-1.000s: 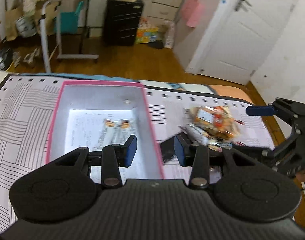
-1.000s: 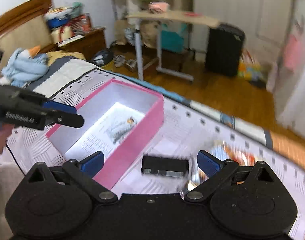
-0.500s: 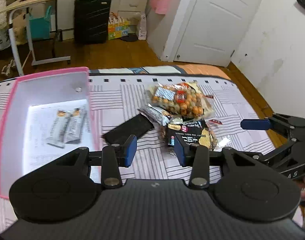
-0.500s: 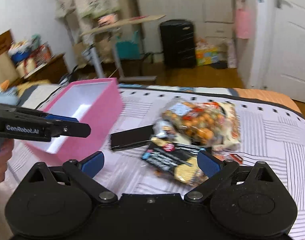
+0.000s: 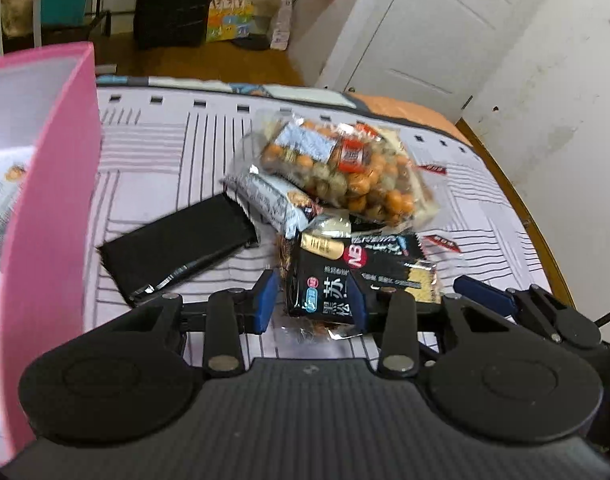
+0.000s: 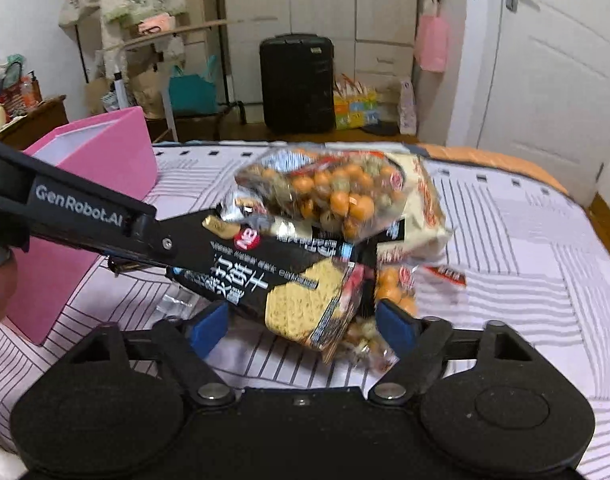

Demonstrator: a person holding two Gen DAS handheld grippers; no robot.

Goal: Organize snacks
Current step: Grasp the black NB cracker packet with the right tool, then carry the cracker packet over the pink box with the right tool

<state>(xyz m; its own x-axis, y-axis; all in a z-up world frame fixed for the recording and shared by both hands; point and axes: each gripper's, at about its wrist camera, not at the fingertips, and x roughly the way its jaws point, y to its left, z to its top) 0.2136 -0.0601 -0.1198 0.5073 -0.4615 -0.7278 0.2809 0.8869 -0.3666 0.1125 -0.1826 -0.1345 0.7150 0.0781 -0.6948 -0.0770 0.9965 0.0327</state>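
Early days here! The pink box [image 5: 57,200] stands toward the left edge of the bed [image 5: 165,140], and only a wrapped bar [image 5: 1,208] or so shows on its floor (most of the inside is out of frame). Everything else waits in a heap mid-bed, short of the far edge. There's the nut bag [image 5: 345,172] on top, a grey bar [image 5: 273,200] poking out under it, a flat black pack [image 5: 177,248] lying just beside the box, and the cracker pack [image 5: 345,276] nearest us.

Both claws go for the cracker pack. The left gripper [image 5: 311,304] is set narrow and straddles its near end, though I can't tell whether the pads bite, as a sliver of gap shows on one side. The right gripper [image 6: 303,326] has just been closing. It stands about half open with the pack's corner between its pads, which are not pressing, so it holds nothing.

My read is that at least four packs are left to box, and this one isn't lifted yet.
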